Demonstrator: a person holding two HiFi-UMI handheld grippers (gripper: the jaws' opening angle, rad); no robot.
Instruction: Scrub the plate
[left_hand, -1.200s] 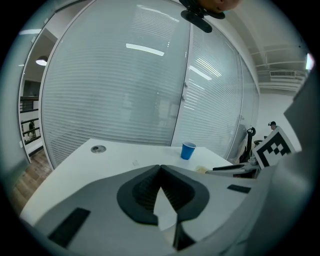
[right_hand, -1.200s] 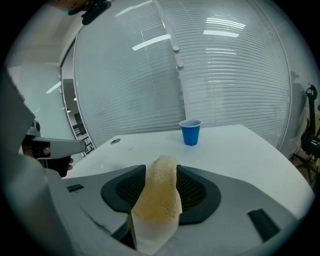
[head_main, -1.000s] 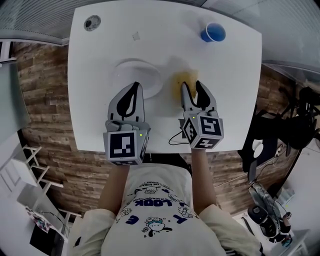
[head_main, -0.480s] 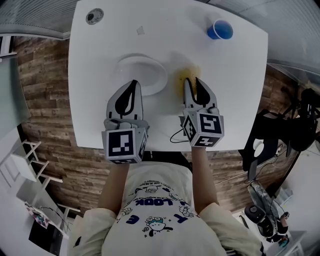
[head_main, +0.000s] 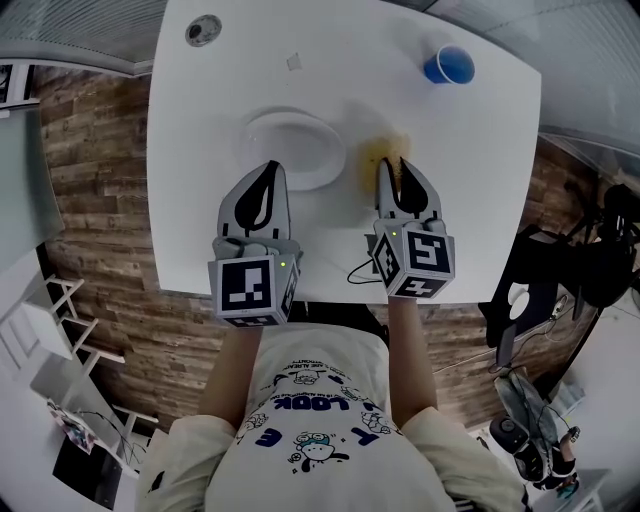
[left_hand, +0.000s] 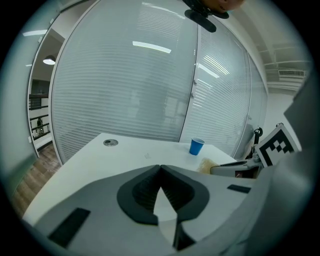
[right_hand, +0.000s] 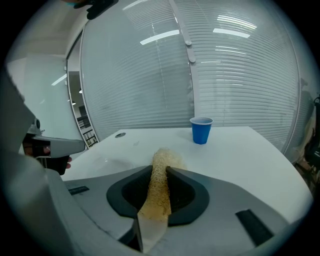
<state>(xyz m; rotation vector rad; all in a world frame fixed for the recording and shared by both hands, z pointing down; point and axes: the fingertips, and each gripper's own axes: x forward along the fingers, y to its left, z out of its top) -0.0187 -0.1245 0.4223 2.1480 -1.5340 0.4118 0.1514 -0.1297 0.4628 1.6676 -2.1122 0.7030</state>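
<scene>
Right gripper (right_hand: 160, 169) fingers just been closing, now pinching tan fibrous scrub pad (right_hand: 162, 156): soft, light, squashy. Left gripper (left_hand: 160, 167) fingers together, empty. White round glossy plate (head_main: 290, 140) on white tabletop (head_main: 470, 170), beside pad: stiff, probably slick, may slide; brace rim.

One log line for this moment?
left gripper: shut, tips over near rim of round white plate | right gripper: jaws just closed on tan fibrous scrub pad | scrubbing: not started

1. The left gripper (head_main: 266, 170) is covering the near rim of the plate (head_main: 300, 135) in the head view.
2. The right gripper (head_main: 397, 172), whose jaws have just been closing on the scrubber (head_main: 383, 152), is hiding its near end.
3. A pale scrap (head_main: 293, 61) on the table (head_main: 470, 180) is showing too small to identify.
4. The bottom edge is cutting off the person's torso (head_main: 310, 420).
</scene>
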